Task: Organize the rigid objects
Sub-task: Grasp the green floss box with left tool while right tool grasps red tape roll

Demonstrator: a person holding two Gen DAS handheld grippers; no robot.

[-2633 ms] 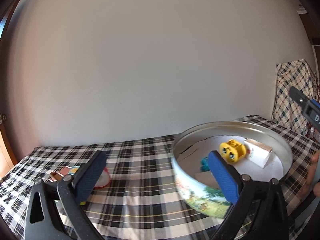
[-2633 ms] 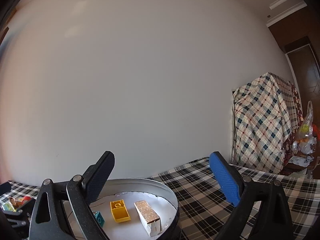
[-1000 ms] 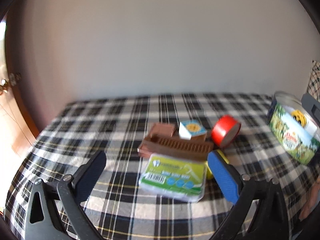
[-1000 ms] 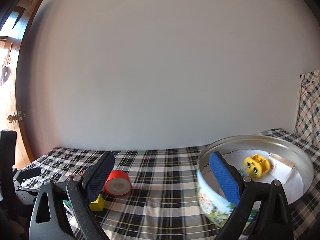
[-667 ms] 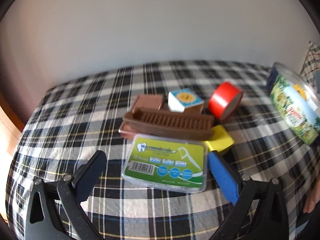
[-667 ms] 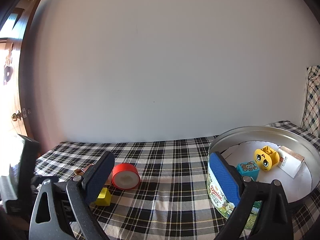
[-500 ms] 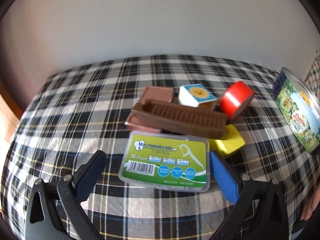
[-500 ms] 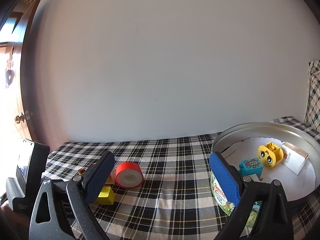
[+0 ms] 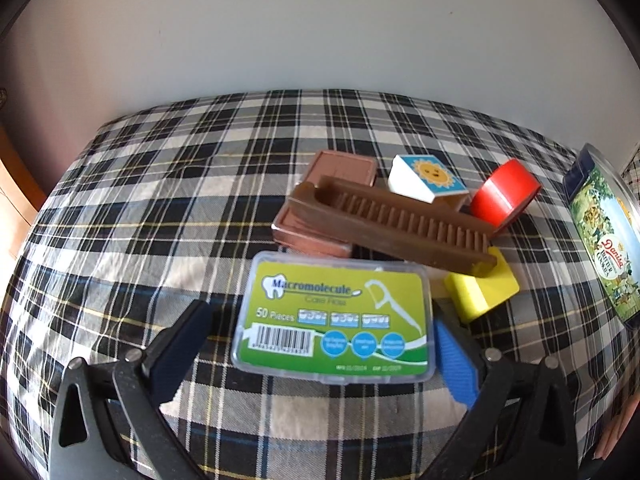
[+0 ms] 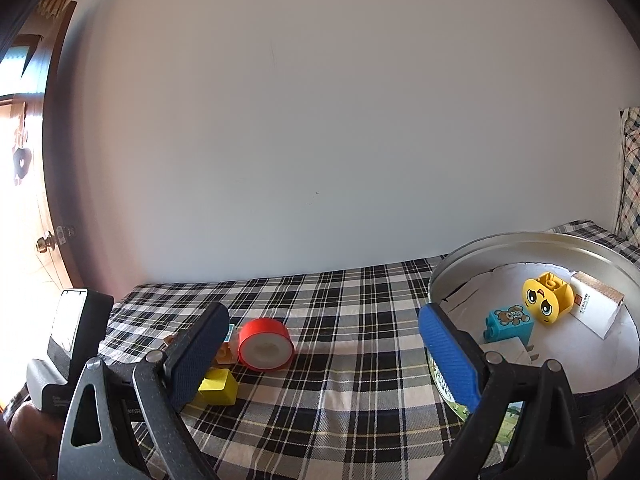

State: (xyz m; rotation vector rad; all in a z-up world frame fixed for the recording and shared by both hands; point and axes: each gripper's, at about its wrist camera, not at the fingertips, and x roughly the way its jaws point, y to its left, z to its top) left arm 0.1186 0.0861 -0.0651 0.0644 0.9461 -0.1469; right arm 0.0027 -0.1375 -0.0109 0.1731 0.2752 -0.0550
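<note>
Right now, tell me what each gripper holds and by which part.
Nothing is held. The left gripper is open, its fingers astride the green-labelled clear plastic floss-pick box. The right gripper is open and empty.

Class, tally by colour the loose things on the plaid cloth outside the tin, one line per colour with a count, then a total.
Brown: 3 (comb, two cases)
Green: 1 (floss box)
Yellow: 1 (block)
Red: 1 (tape)
White and blue: 1 (sun block)
Total: 7
</note>
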